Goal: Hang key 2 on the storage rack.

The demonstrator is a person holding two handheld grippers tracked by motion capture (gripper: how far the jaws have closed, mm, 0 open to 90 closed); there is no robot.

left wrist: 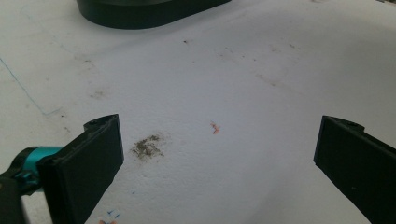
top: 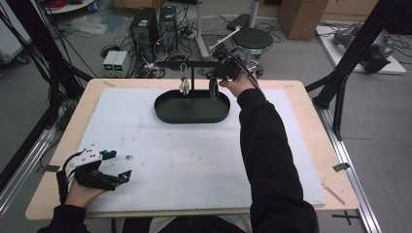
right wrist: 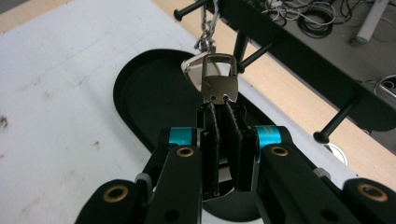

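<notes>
The left gripper [top: 119, 167] rests at the near left corner of the table [top: 311, 126], on a white, slightly grainy foam mat [top: 194, 155]. Its flat black jaws stand wide apart with nothing between them; in the left gripper view they frame bare mat marked by a dark smudge [left wrist: 147, 147] and a small red fleck [left wrist: 215, 127].

At the far middle sits an oval black tray [top: 192, 114] with a low, smooth rim. A thin black post rises from it and carries a black crossbar [top: 194, 63] with round-tipped pegs. A small bunch of silvery metal pieces [top: 184, 86] hangs from the bar on a short chain, left of the post.

The right gripper [top: 214, 82] is held just right of the post, over the right end of the tray. Its ribbed black pads are drawn close together and clamp a flat metal tag [right wrist: 220, 83] with a rectangular loop at its top. The tag stands upright above the tray, near the hanging pieces.
</notes>
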